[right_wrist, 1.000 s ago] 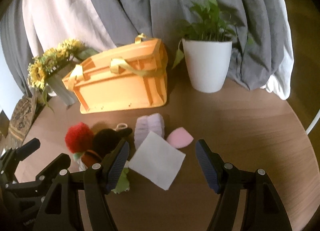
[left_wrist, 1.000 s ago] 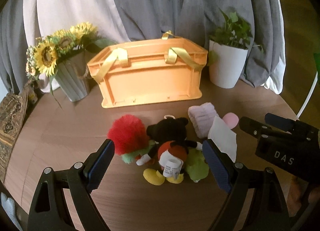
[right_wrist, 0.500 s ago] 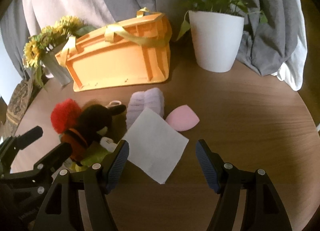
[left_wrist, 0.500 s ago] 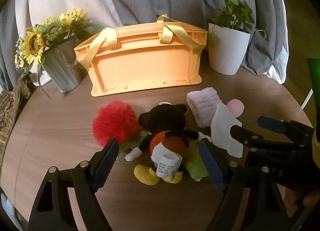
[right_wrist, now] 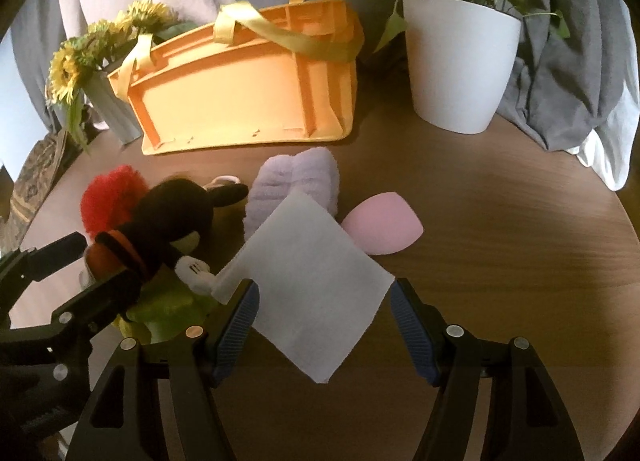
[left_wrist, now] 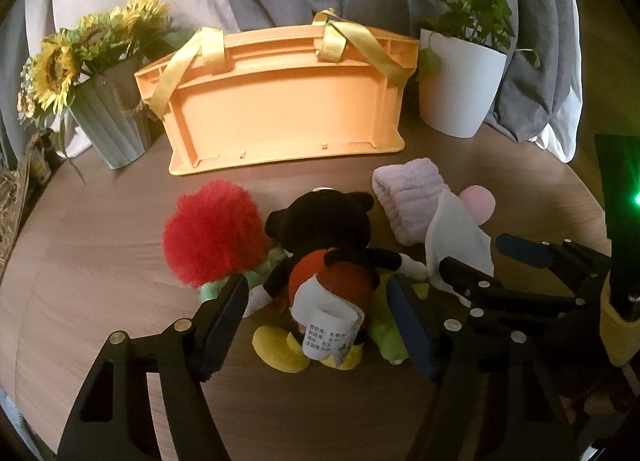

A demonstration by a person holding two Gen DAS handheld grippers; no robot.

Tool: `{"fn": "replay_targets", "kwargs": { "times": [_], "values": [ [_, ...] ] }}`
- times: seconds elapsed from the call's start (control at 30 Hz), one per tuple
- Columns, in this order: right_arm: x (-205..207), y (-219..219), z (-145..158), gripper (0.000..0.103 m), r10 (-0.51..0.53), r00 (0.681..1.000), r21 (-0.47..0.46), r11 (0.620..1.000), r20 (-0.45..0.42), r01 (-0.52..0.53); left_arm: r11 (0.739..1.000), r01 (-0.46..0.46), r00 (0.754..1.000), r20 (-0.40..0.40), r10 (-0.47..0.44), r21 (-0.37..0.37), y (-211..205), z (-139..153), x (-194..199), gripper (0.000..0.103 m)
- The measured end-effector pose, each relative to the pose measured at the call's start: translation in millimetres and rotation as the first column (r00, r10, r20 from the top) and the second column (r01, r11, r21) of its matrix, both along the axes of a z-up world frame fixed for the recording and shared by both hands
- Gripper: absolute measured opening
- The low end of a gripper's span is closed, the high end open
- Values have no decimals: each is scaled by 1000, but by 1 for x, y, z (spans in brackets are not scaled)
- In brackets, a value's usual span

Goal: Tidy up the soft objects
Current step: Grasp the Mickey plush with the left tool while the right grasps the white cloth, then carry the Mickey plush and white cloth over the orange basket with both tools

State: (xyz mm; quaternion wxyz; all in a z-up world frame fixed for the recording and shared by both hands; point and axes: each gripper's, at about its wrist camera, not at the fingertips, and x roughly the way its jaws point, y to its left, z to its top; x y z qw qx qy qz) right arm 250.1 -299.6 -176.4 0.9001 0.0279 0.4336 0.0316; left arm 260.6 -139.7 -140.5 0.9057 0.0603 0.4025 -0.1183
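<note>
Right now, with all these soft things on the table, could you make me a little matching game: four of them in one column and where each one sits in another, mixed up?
Things:
1. mouse plush
2. white cloth
3. pink sponge
4. orange crate

Places:
A. at the back, between the sunflower vase and the white plant pot
B. between the right gripper's fingers, partly over the lilac towel
C. between the left gripper's fingers, beside the red pompom
D. on bare table, just right of the lilac towel

Pairs: 1-C, 2-B, 3-D, 4-A
</note>
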Motion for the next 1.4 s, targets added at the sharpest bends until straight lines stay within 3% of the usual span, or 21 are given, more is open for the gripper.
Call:
{"fn": "replay_targets", "kwargs": {
  "times": [0.27,0.4,0.57,0.67,0.97,1.4],
  "values": [
    [2,7,-11,55,25,1000,-24,999,-15,-26,1000,3,1000,-20,-3,-10,0,-7,3,57],
    [-1,7,-12,47,25,1000,-48,999,-7,-26,1000,12,999,-35,-12,-21,-1,-10,3,44],
    [-3,9,-11,22,31,1000,-63,998,-2,-31,1000,12,999,-32,-12,-22,-1,-11,1,41],
    [-4,9,-9,13,31,1000,-55,998,-3,-31,999,10,999,-33,-11,-32,1,-11,1,40],
    [-15,8,15,11,15,999,-32,999,31,-14,999,8,1000,-11,-9,-51,5,-2,-3,37],
    [-27,12,55,11,-14,996,5,1000,89,13,997,31,997,76,-26,-67,14,34,-13,37]
  ]
}}
